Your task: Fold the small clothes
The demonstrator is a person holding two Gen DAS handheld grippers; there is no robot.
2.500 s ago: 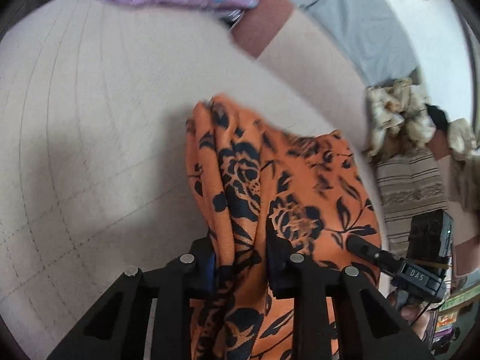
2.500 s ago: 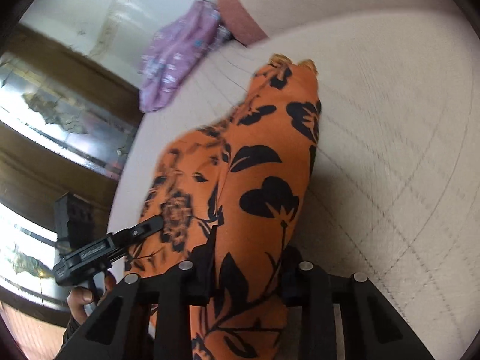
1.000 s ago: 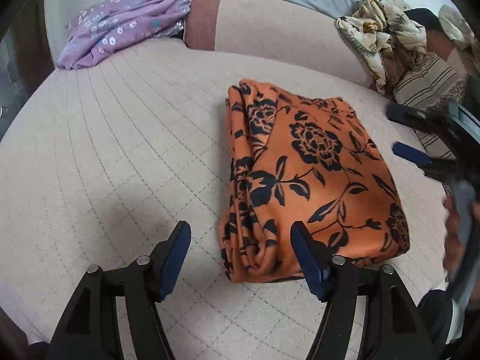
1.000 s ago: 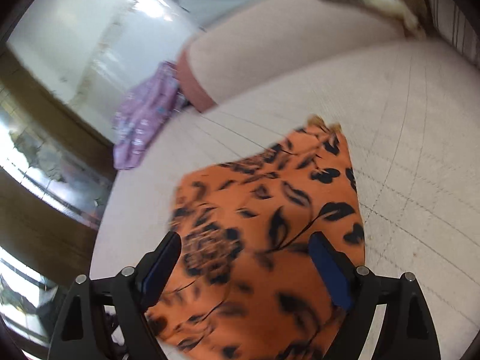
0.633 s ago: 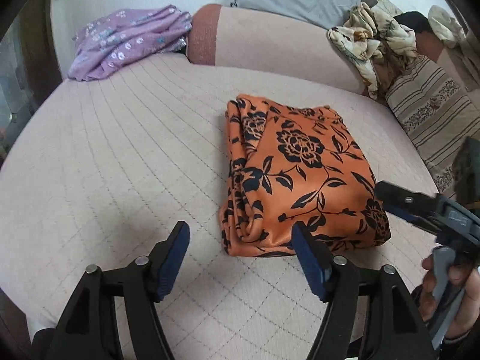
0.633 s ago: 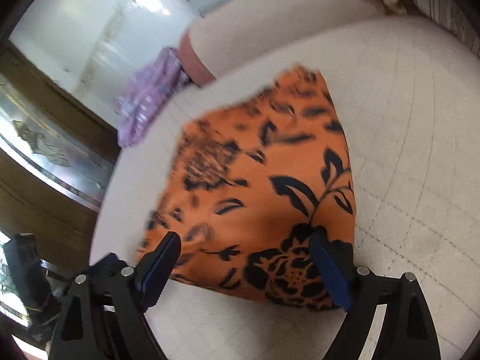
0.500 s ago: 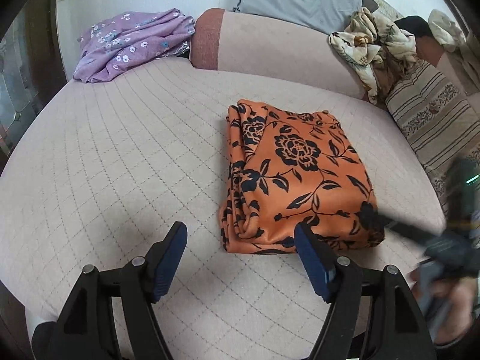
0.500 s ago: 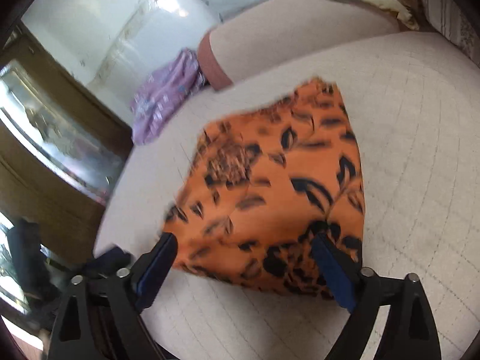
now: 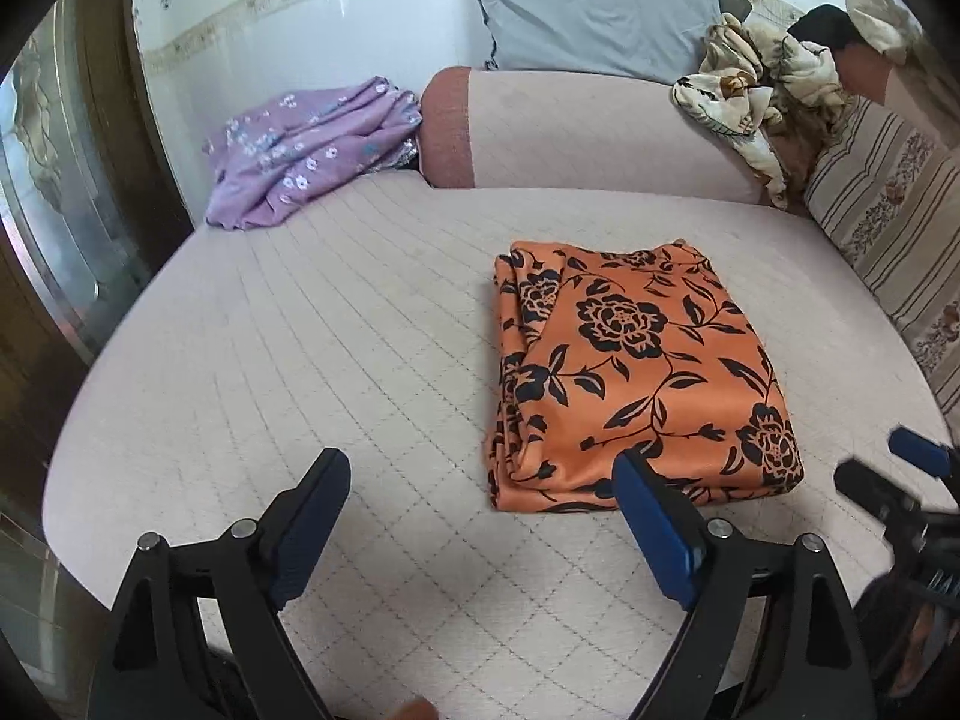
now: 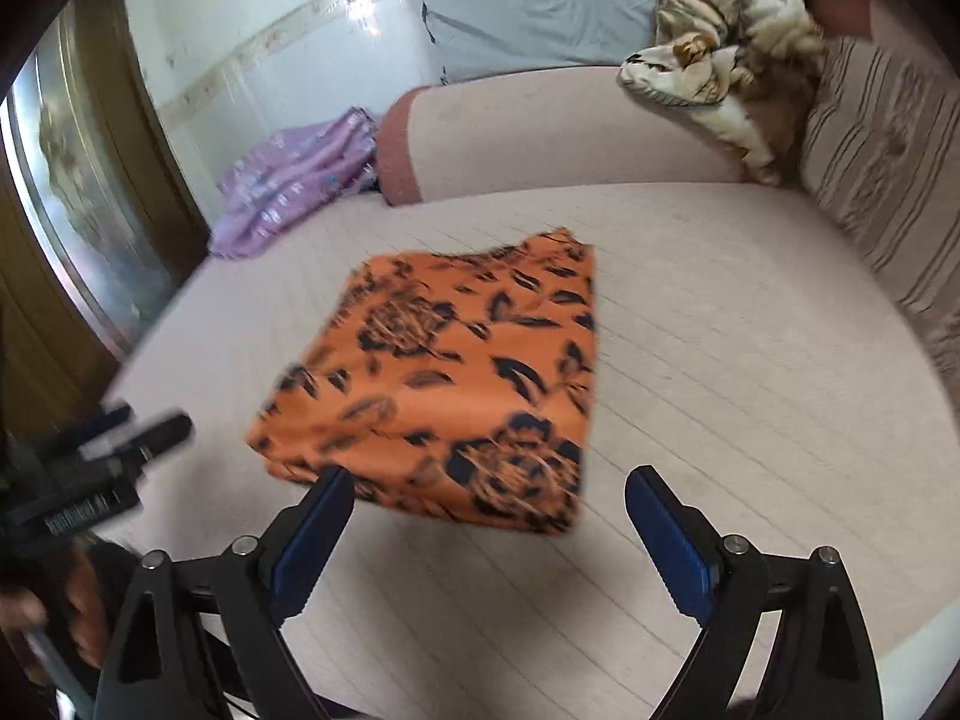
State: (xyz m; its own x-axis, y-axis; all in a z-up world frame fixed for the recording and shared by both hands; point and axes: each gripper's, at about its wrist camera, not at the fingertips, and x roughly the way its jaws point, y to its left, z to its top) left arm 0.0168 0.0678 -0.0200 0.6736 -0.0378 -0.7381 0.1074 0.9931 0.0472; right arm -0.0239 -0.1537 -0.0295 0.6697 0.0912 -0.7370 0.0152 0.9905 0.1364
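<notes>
Quilted pink bed (image 9: 300, 360) carried the folded orange floral cloth (image 9: 636, 384); my left tool (image 9: 480, 516), jaws just widening, and right tool (image 10: 486, 516) both gaped empty.

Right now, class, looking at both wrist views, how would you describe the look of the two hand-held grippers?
Each is a black frame with two angular arms, silver screw heads and blue ribbed pads. Left hand-held gripper; right hand-held gripper. White lettering, too blurred to read, shows on the left one's body in the right wrist view.

Quilted pink bed (image 9: 336, 372): folded orange floral garment (image 9: 636, 378) laid right of centre; crumpled purple floral cloth (image 9: 306, 150) piled at far left corner.
</notes>
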